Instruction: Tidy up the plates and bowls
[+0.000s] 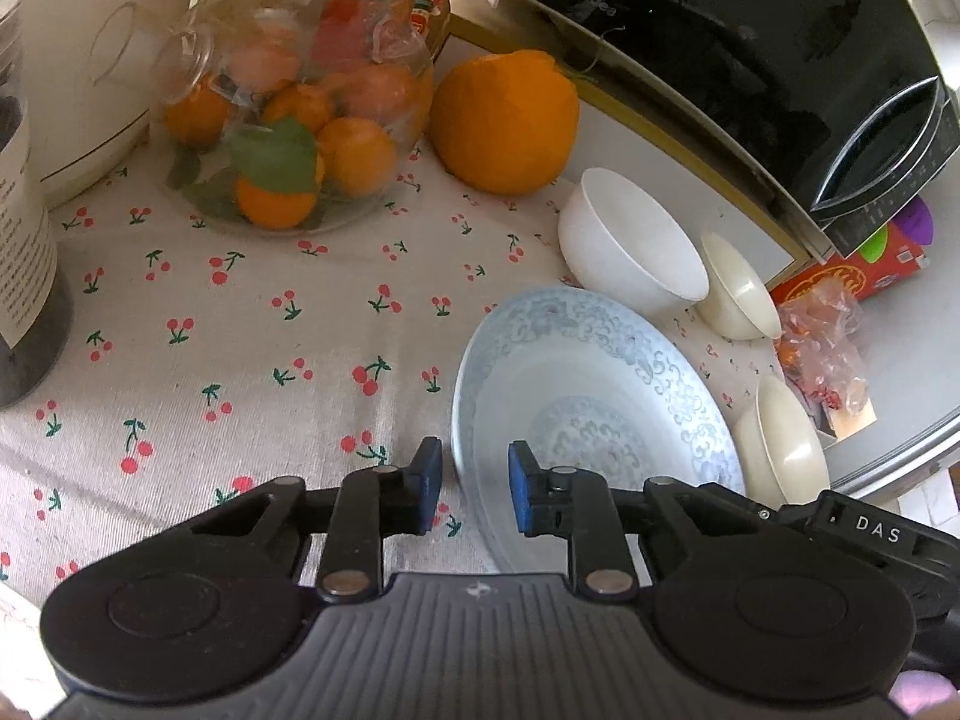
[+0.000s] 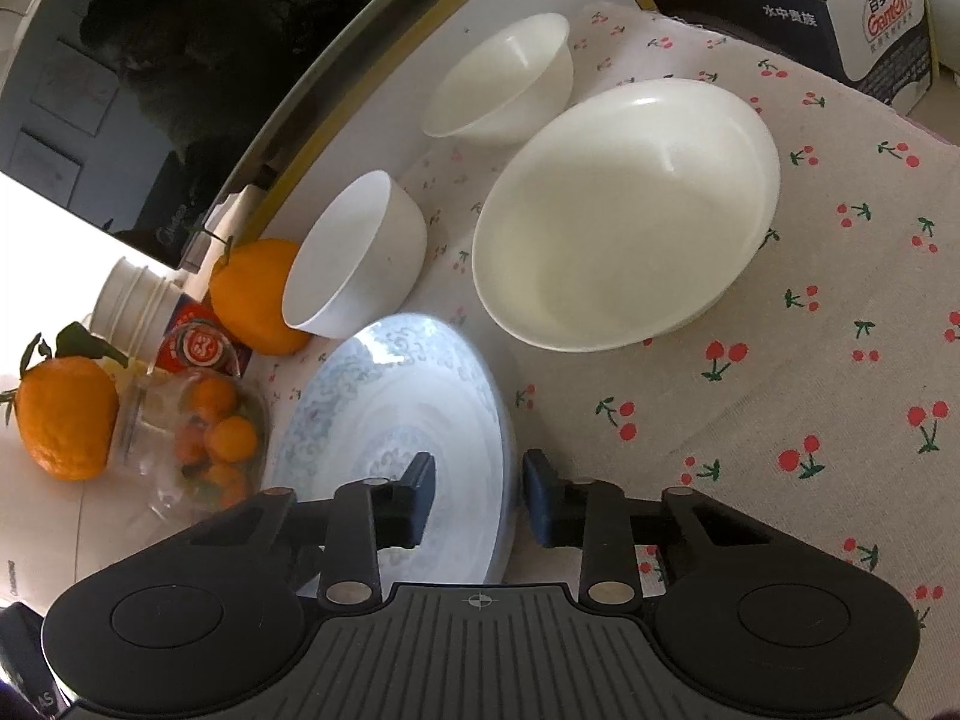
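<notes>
A blue-patterned plate (image 1: 594, 396) lies on the cherry-print tablecloth; it also shows in the right wrist view (image 2: 396, 420). My left gripper (image 1: 474, 492) is open, its jaws straddling the plate's left rim. My right gripper (image 2: 477, 495) is open, its jaws straddling the plate's right rim. A white bowl (image 1: 630, 240) sits behind the plate and shows in the right wrist view (image 2: 354, 258). A large cream bowl (image 2: 624, 210) sits right of the plate, with a smaller cream bowl (image 2: 504, 78) behind it. Both show in the left wrist view: large (image 1: 786, 450), small (image 1: 738, 288).
A glass jar of oranges (image 1: 300, 90) and a large orange (image 1: 504, 120) stand at the back. A black microwave (image 1: 750, 48) is behind the bowls. A dark canister (image 1: 24, 252) is at left. A cardboard box (image 2: 864, 24) stands at the far right.
</notes>
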The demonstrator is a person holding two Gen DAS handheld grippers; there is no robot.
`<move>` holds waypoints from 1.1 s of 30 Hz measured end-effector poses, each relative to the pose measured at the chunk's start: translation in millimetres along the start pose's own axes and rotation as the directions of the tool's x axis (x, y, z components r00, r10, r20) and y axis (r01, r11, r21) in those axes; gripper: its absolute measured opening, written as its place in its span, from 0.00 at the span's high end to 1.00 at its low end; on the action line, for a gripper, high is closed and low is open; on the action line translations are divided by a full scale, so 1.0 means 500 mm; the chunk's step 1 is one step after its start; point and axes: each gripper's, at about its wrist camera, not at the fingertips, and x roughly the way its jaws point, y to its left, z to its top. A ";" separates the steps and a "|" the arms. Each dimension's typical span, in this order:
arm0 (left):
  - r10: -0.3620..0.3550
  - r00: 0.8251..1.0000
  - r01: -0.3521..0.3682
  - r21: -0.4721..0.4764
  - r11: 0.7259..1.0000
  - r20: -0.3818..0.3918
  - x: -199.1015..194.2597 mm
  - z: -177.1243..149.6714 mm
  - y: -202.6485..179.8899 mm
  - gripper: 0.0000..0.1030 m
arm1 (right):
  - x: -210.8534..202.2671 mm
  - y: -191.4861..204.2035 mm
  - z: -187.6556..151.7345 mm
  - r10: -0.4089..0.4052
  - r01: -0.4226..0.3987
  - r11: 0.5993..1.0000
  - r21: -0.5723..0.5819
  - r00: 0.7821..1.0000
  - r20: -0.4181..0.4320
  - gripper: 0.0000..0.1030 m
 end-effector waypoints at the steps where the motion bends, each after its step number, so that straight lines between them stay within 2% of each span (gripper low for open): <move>1: -0.001 1.000 0.001 0.002 1.000 0.000 -0.003 -0.001 0.000 0.82 | 0.001 0.000 0.000 0.001 -0.001 1.000 -0.002 1.000 -0.004 0.74; 8: -0.020 1.000 0.019 -0.035 0.999 -0.003 -0.008 -0.002 0.007 0.82 | 0.001 -0.004 0.002 0.009 -0.009 1.000 0.003 1.000 -0.020 0.74; 10: -0.029 0.999 0.028 -0.034 0.999 -0.013 -0.008 -0.002 0.007 0.85 | 0.001 -0.005 0.003 0.011 -0.010 1.000 0.005 1.000 -0.024 0.75; 16: -0.009 1.000 0.009 0.008 1.000 -0.005 -0.011 -0.005 -0.005 0.86 | -0.002 0.008 0.002 -0.031 0.029 0.998 -0.063 0.999 -0.027 0.82; 25: 0.021 1.000 -0.021 0.088 0.996 0.003 -0.031 -0.014 -0.025 0.85 | -0.038 0.037 -0.001 -0.021 0.018 0.990 -0.138 1.000 -0.018 0.82; 33: 0.026 0.999 -0.020 0.140 0.990 -0.038 -0.050 -0.033 -0.027 0.83 | -0.060 0.040 -0.011 -0.058 0.045 0.983 -0.178 0.996 -0.069 0.82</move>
